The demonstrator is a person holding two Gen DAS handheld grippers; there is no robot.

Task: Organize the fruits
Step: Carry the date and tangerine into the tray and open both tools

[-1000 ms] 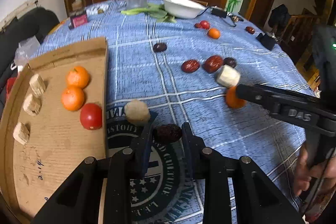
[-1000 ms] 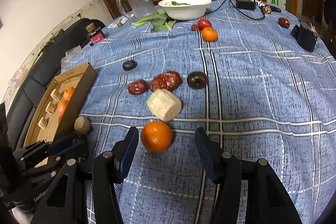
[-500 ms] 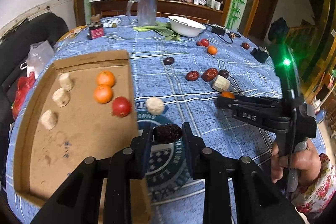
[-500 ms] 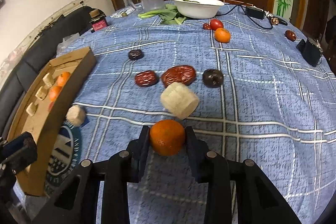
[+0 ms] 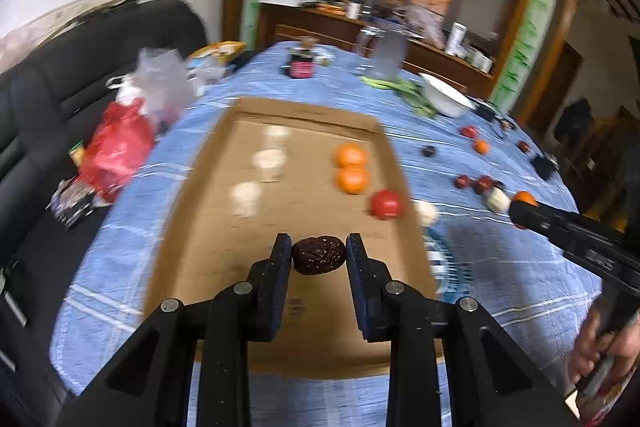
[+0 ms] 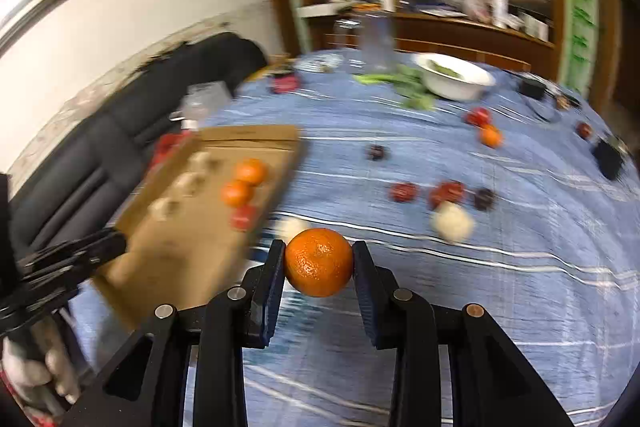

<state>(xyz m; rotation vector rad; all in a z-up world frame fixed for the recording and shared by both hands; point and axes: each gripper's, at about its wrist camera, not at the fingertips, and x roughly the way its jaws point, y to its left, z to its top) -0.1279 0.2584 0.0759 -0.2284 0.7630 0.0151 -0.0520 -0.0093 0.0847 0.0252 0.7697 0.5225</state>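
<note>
Left tool (image 5: 319, 254) clamped on dark wrinkled date (image 5: 319, 254), above near end of cardboard tray (image 5: 308, 109). Right tool (image 6: 319, 262) clamped on orange (image 6: 319, 262), over blue-cloth counter (image 6: 500, 267) beside tray.

Risks: round orange rolling once released; date slipping from narrow pinch; tools colliding over tray.

Date's long axis across jaws, ends against pads.

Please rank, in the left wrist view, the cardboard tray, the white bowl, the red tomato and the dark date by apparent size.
1. cardboard tray
2. white bowl
3. dark date, though it sits nearest the camera, so unsure
4. red tomato, looking much alike
</note>
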